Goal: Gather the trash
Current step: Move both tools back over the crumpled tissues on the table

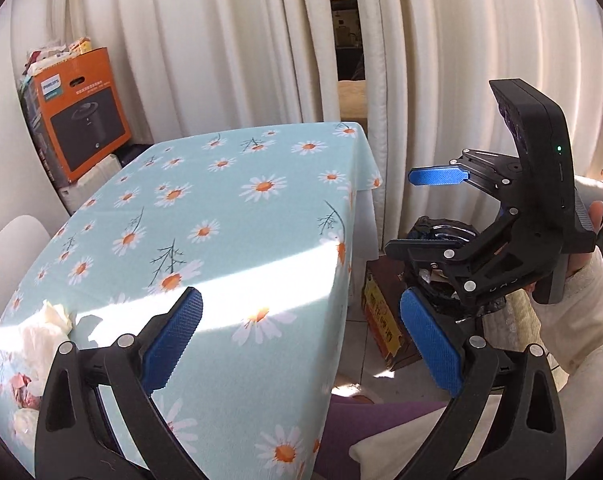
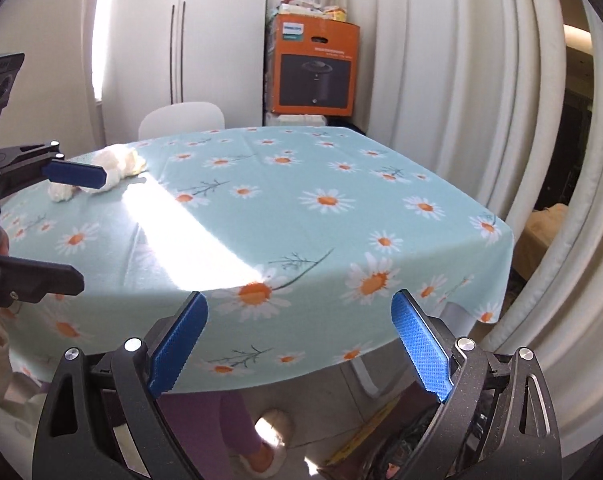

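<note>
Crumpled white tissues [image 1: 47,326] lie on the daisy tablecloth [image 1: 237,208] at the near left edge, with pinkish scraps [image 1: 21,390] below them. In the right wrist view the tissues [image 2: 117,166] sit at the table's far left. My left gripper [image 1: 301,344] is open and empty above the table's near corner. My right gripper [image 2: 299,340] is open and empty, held off the table's edge; it also shows in the left wrist view [image 1: 419,212] above a black-lined bin [image 1: 441,240] on the floor to the right.
An orange Philips box [image 1: 81,116] stands on stacked things behind the table. A white chair [image 2: 181,120] is at the far side. White curtains [image 1: 221,40] hang behind. A cardboard box [image 1: 385,320] sits on the floor by the bin.
</note>
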`<state>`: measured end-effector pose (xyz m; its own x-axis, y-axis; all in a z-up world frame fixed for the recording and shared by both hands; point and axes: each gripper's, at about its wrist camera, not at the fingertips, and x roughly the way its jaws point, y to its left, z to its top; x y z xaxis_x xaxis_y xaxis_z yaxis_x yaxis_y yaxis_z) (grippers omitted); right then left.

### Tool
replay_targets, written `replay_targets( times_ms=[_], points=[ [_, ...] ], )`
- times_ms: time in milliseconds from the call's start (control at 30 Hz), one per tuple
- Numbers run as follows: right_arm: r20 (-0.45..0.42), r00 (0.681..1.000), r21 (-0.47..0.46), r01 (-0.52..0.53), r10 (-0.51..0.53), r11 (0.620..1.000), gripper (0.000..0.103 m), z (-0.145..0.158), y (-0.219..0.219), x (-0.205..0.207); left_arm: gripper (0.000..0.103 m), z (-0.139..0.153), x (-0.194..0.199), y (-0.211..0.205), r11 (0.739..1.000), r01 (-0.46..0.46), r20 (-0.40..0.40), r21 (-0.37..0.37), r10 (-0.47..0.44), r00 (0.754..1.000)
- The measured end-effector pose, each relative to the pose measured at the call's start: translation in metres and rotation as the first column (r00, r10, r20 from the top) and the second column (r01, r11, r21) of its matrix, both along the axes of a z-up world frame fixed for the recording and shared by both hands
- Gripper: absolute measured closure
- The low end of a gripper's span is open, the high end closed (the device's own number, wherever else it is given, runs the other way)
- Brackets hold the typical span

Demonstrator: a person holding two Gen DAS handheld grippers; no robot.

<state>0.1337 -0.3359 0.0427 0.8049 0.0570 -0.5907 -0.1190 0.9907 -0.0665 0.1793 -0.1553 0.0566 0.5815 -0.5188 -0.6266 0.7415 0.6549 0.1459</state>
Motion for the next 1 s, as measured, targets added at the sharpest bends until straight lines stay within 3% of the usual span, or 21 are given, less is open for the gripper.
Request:
replay_targets(
  times_ms=[133, 433, 1000],
  points=[
    [-0.010, 0.995, -0.008, -0.095, 0.095, 0.995, 0.014, 0.001, 0.039, 0.018, 0.006, 0.001, 0.006, 0.035, 0.996, -0.091, 0.005, -0.014, 0.091, 0.996],
    [-0.022, 0.959, 0.025, -0.282, 0.282, 0.959, 0.014, 0.008, 0.115, 0.054, 0.006, 0.007, 0.009, 0.111, 0.961, -0.275, 0.011, -0.022, 0.275, 0.961],
    [-0.123, 0.905, 0.079, -0.401, 0.408, 0.913, 0.014, 0.014, 0.209, 0.126, 0.006, 0.015, 0.017, 0.224, 0.850, -0.526, -0.027, -0.035, 0.525, 0.850]
  ],
)
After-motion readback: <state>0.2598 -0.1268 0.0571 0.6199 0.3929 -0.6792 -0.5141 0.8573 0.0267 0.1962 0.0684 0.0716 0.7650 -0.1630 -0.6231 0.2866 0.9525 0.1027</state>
